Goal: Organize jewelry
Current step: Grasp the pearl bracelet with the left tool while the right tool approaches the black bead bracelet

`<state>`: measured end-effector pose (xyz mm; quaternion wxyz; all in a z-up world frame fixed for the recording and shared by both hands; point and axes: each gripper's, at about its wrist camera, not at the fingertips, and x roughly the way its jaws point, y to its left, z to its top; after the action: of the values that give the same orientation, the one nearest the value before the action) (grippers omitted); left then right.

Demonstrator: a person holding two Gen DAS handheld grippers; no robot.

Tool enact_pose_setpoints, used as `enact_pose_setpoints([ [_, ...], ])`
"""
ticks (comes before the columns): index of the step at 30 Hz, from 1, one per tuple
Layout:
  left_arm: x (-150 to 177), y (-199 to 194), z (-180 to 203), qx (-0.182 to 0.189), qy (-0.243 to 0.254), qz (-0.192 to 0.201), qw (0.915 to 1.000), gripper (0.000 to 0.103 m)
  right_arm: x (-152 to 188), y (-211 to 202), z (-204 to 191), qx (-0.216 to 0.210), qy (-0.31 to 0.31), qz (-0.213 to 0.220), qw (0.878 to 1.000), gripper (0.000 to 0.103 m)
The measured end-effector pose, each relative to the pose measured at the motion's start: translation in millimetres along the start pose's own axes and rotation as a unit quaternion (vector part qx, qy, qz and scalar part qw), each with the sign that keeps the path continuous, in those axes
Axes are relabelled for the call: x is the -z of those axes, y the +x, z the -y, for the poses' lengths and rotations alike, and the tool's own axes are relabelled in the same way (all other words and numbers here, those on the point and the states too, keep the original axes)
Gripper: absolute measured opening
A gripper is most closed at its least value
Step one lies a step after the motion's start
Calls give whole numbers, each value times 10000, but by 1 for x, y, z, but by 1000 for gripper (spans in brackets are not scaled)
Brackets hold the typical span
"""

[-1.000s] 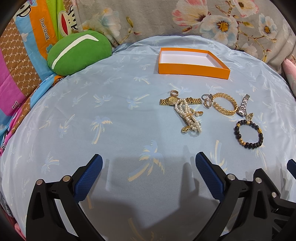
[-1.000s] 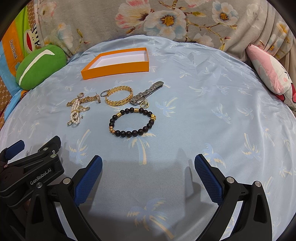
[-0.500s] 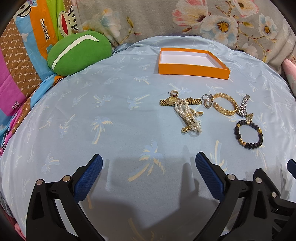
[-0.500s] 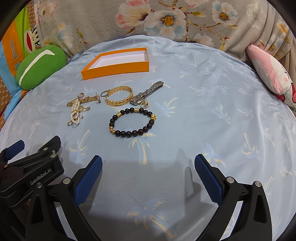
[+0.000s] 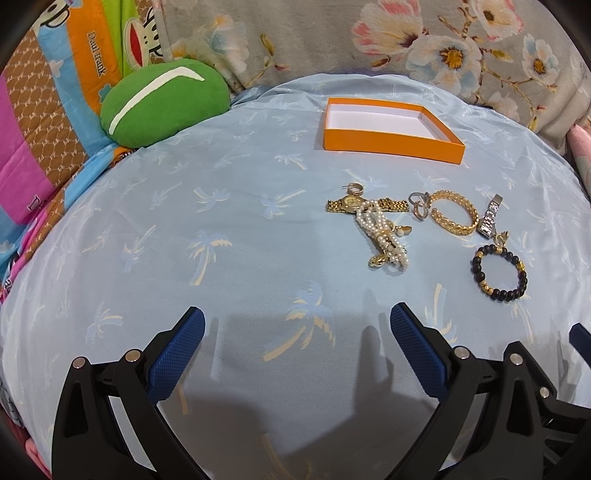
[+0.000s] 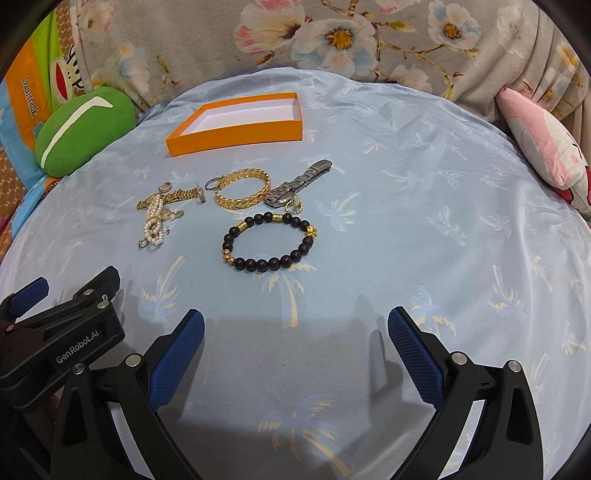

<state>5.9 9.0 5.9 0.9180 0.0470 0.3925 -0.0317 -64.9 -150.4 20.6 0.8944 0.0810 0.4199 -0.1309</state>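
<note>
An empty orange box (image 5: 391, 125) (image 6: 236, 123) with a white inside sits at the back of the blue cloth. In front of it lie a gold watch (image 5: 349, 204), a pearl strand (image 5: 380, 236) (image 6: 153, 221), a gold chain bracelet (image 5: 454, 216) (image 6: 242, 188), a silver watch (image 5: 489, 218) (image 6: 299, 182), small rings (image 5: 419, 206) and a black bead bracelet (image 5: 500, 269) (image 6: 269, 240). My left gripper (image 5: 297, 325) is open and empty, well short of the jewelry. My right gripper (image 6: 295, 325) is open and empty, just short of the bead bracelet.
A green cushion (image 5: 162, 101) (image 6: 83, 129) lies at the back left. A pink plush pillow (image 6: 539, 140) lies at the right edge. A floral blanket (image 6: 332, 33) runs along the back. The left gripper's body (image 6: 59, 332) shows in the right wrist view.
</note>
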Motion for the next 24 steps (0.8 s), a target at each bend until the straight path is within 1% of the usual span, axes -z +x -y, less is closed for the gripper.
enact_pose_setpoints([
  [4, -2, 6, -9, 86, -79, -111, 9999, 98, -3, 1, 4, -195, 105, -5, 9998, 95],
  [9, -8, 12, -18, 210, -36, -81, 9997, 98, -14, 9, 12, -152, 154, -10, 9998, 89],
  [11, -12, 14, -20, 189, 7, -11, 9998, 98, -21, 14, 17, -168, 189, -12, 9997, 82],
  [12, -15, 17, -22, 180, 16, 6, 9998, 98, -26, 16, 18, -184, 203, 5, 9996, 80],
  [14, -18, 20, -24, 188, -4, -1, 9998, 98, -37, 21, 18, -169, 158, 42, 9997, 73],
  [17, -26, 26, -29, 255, -86, -10, 9996, 98, -50, 24, 13, -200, 38, 129, 9997, 67],
  [20, -32, 30, -32, 473, -238, -98, 9985, 98, -61, 27, 5, -175, -142, 217, 9995, 63],
  [24, -39, 34, -26, 857, -486, -229, 9949, 98, -66, 34, 5, -90, -144, 251, 9995, 62],
])
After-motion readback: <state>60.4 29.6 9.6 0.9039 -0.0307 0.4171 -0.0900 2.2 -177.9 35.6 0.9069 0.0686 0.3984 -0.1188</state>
